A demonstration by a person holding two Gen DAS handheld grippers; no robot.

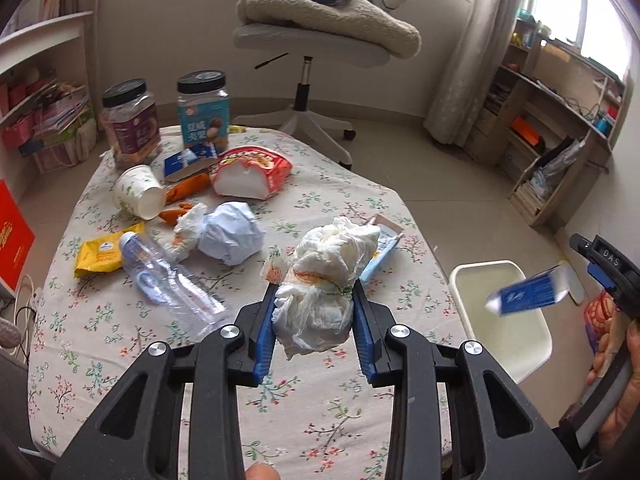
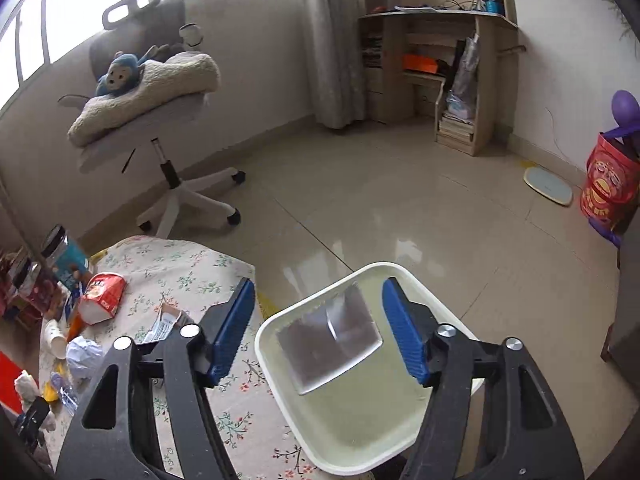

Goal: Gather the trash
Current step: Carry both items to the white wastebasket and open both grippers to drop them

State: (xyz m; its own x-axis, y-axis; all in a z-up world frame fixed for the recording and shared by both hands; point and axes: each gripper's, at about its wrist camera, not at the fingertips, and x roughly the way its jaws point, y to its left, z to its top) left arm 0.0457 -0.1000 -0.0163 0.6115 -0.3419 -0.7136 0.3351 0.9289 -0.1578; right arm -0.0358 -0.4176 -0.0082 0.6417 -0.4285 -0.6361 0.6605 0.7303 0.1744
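Note:
My left gripper [image 1: 314,294] is shut on a crumpled white plastic bag [image 1: 324,280] and holds it over the floral tablecloth [image 1: 120,340]. My right gripper [image 2: 318,300] is open and empty above the white bin [image 2: 340,420], which stands on the floor beside the table. In the left wrist view a blue and white wrapper [image 1: 532,292] is in mid-air over the bin [image 1: 516,344], just off the right gripper [image 1: 600,264]. In the right wrist view a blurred shiny wrapper [image 2: 332,340] shows inside the bin.
On the table lie a clear bottle [image 1: 168,276], a yellow packet [image 1: 102,254], a balled blue paper [image 1: 232,232], a paper cup [image 1: 140,196], a red bowl [image 1: 252,172], carrot pieces [image 1: 188,188] and two jars [image 1: 204,108]. An office chair [image 1: 316,40] stands behind it.

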